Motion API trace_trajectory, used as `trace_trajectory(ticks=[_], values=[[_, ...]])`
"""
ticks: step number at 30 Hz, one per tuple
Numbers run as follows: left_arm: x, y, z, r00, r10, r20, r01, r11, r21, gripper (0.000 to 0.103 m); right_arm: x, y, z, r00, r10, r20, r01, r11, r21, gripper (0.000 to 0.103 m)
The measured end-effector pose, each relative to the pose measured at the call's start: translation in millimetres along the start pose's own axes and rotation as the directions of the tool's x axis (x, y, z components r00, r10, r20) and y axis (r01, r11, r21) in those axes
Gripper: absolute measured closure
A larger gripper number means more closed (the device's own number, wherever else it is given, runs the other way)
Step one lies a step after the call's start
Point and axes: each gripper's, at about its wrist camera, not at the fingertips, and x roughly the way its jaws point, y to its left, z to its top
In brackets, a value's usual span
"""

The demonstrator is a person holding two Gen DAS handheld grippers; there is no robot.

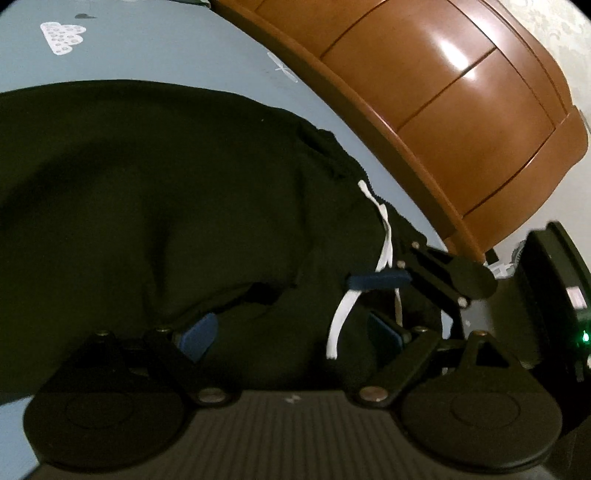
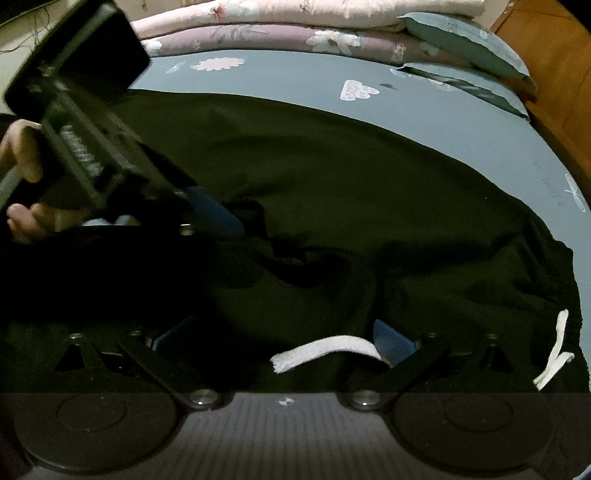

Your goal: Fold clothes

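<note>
A dark garment [image 1: 147, 184] with a ribbed waistband and a white drawstring [image 1: 384, 229] lies spread on a blue bedsheet [image 1: 166, 48]. My left gripper [image 1: 291, 334] stands open low over its near edge. A bulge of cloth rises between the blue pads [image 1: 199, 336]. In the right wrist view the same garment [image 2: 332, 184] fills the middle. My right gripper [image 2: 280, 338] is open too, with cloth and one drawstring end [image 2: 325, 350] lying between its fingers. The left gripper's blue finger [image 2: 214, 214] rests on the cloth at upper left, held by a hand [image 2: 22, 155].
A brown wooden chest of drawers [image 1: 443, 92] stands along the bed's right side. Folded floral quilts [image 2: 295, 33] and blue pillows [image 2: 465, 40] are stacked at the far end. Bare sheet [image 2: 295, 77] shows beyond the garment.
</note>
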Motion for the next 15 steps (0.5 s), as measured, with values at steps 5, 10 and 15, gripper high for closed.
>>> trace_trajectory(ticks=[5, 10, 15], values=[[-1.8, -0.7, 10.0, 0.997, -0.021, 0.073, 0.021, 1.000, 0.000, 0.015, -4.3, 6.7, -4.0, 0.999, 0.026, 0.038, -0.025, 0.999, -0.042, 0.000], [-7.3, 1.6, 19.3, 0.991, -0.063, 0.115, 0.064, 0.998, -0.004, 0.015, 6.5, 25.2, 5.4, 0.996, 0.069, 0.061, -0.059, 0.987, -0.152, 0.000], [-9.9, 6.6, 23.9, 0.987, -0.097, 0.125, 0.100, 0.995, -0.013, 0.015, 39.2, 38.7, 18.8, 0.996, 0.074, 0.053, -0.060, 0.972, -0.229, 0.000]])
